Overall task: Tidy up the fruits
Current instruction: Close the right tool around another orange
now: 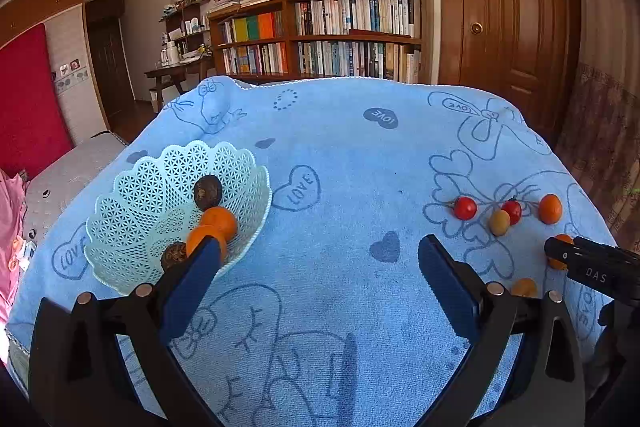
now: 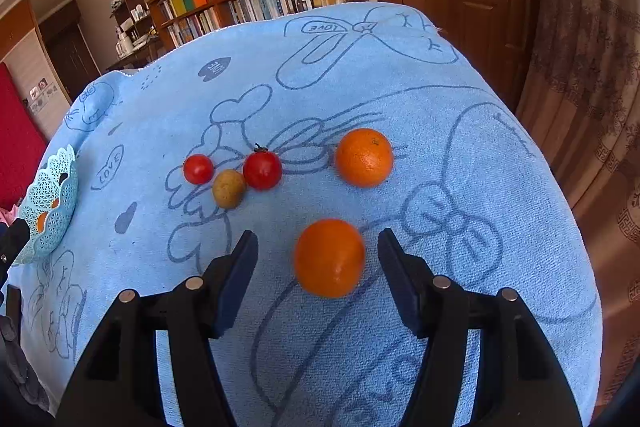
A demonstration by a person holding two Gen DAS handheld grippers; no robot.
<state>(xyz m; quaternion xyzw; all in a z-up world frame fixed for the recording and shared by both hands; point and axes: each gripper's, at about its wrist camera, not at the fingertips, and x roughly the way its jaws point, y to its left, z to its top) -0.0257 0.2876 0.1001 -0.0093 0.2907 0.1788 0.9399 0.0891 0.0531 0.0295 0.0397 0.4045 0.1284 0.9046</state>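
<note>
Right wrist view: the right claw (image 2: 318,269) is spread around an orange (image 2: 329,258) at lower centre. The left claw (image 1: 320,263) is spread, empty. Basket (image 1: 132,211), left, holds four fruits; about six remain on the surface.

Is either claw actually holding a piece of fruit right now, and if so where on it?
Nothing is held. The right claw is open around an orange without touching it; the left claw is open over bare towel.

Room around the right claw

Right claw (image 2: 318,247) spread, one orange (image 2: 329,258) between its fingers, gaps both sides. Ahead: tomatoes (image 2: 262,169), another orange (image 2: 364,157). Bare towel (image 2: 500,155) to its right.
</note>
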